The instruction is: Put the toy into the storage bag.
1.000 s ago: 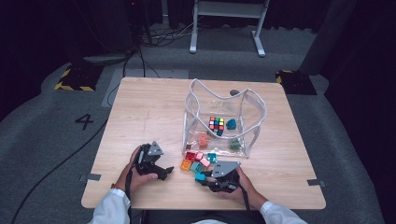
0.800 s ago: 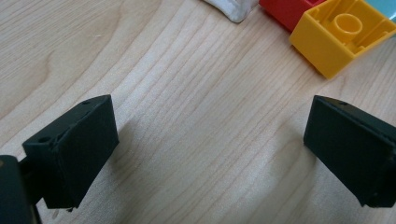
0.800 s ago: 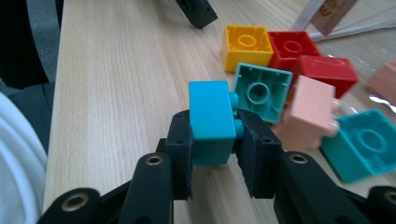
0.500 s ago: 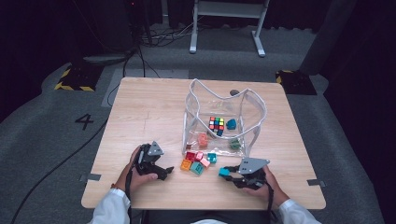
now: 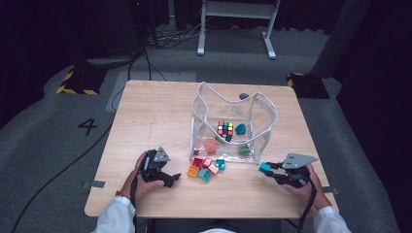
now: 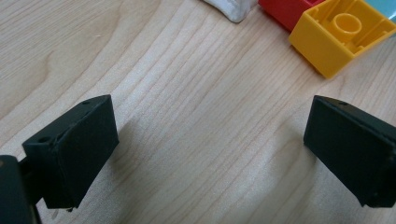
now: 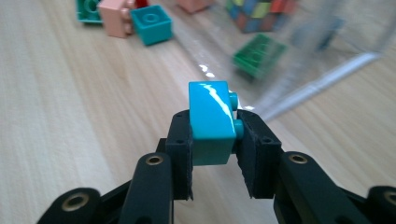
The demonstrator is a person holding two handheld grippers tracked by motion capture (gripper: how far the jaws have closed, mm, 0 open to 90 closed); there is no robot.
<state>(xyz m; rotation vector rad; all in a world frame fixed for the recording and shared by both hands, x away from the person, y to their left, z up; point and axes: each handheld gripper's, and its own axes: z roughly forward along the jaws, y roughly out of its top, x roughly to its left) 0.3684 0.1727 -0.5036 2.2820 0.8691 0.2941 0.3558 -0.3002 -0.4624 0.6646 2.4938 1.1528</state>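
Standing open on the table (image 5: 145,116) in the high view, the clear bag (image 5: 233,121) holds a puzzle cube (image 5: 225,128), a teal piece, a pink brick and a green brick (image 5: 244,149); the right gripper (image 5: 268,170), beside the brick pile a second ago, has swung right of the bag, clamping a teal brick (image 5: 265,167). Left gripper view: jaws wide over bare wood near a yellow brick (image 6: 343,32). Right gripper view: the teal brick (image 7: 210,122) sits pinched just outside the bag.

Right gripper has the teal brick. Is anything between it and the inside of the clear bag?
Yes. The clear bag stands upright, and its near corner wall faces the right gripper holding the teal brick. The opening is on top, so the brick likely has to go over the rim.
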